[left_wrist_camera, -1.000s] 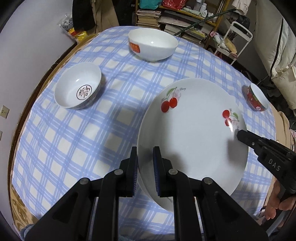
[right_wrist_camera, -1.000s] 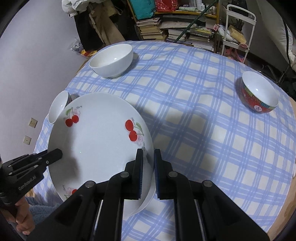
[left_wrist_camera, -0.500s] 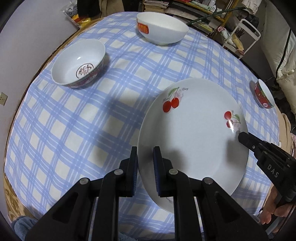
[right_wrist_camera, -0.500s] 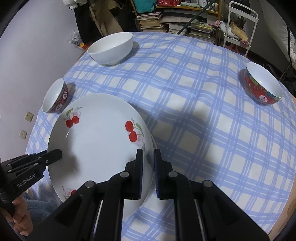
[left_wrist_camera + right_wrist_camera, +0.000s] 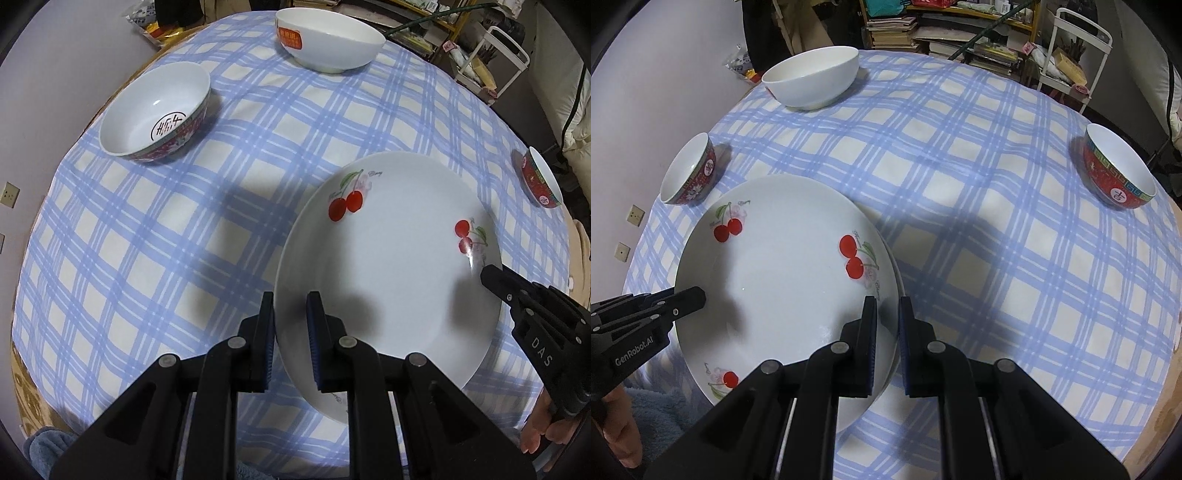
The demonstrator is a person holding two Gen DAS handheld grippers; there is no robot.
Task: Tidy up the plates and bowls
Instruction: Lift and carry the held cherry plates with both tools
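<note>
Left wrist view: the left tongs [image 5: 290, 332] pinch the near-left rim of a white cherry-print plate [image 5: 399, 266], one pad above the rim and one below. The right tongs [image 5: 491, 275] grip the plate's opposite rim. The plate is over the near side of a round desk covered by a blue checked cloth [image 5: 147, 240]. Whether the plate touches the cloth cannot be told.

A red-patterned bowl [image 5: 157, 114] stands upright at far left, a large white bowl [image 5: 328, 37] at the far edge, and a small red bowl [image 5: 539, 181] at the right edge, all well apart from the plate.

Right wrist view: the right tongs [image 5: 887, 332] clamp the plate [image 5: 783, 273] at its right rim, and a second rim edge shows just beneath it there.
</note>
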